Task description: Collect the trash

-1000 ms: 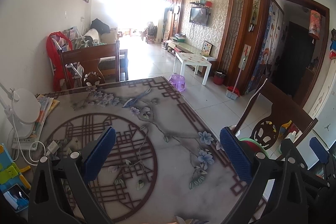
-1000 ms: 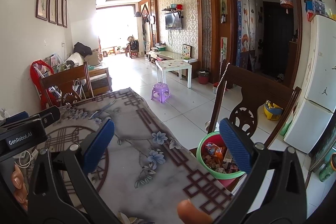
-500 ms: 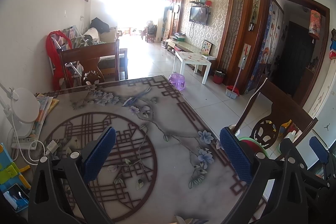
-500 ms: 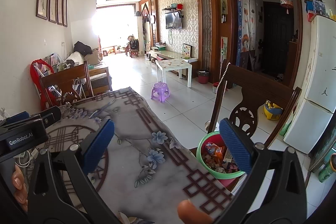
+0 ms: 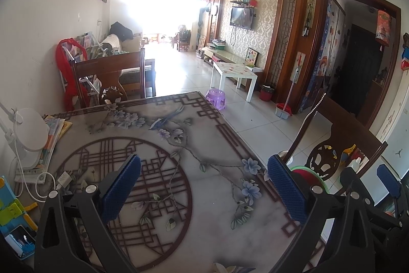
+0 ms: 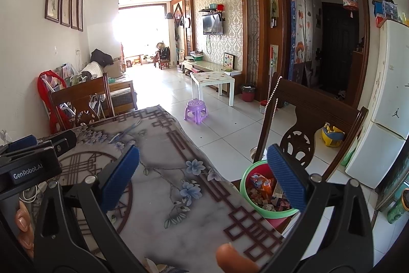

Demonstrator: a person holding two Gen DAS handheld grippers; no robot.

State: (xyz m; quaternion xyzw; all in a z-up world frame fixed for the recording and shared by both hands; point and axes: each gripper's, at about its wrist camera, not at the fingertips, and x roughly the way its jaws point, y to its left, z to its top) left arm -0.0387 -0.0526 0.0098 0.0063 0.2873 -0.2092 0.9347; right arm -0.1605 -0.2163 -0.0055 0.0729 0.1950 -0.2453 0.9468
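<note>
Left wrist view: left gripper (image 5: 203, 192) spread wide, nothing between its blue pads, above the patterned table (image 5: 179, 170).
Right wrist view: right gripper (image 6: 203, 177) equally wide apart, holding nothing, at the table's right edge.
Trash: wrappers (image 6: 263, 189) lie inside the green-rimmed bin (image 6: 246, 174), beside the table, before a wooden chair (image 6: 306, 119).
Hands: fingertips (image 6: 24, 224) visible at lower left.

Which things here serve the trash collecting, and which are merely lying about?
Job: green-rimmed trash bin, left gripper, right gripper, both open and empty.

Lying about: purple stool, white lamp, book pile, yellow toy.
</note>
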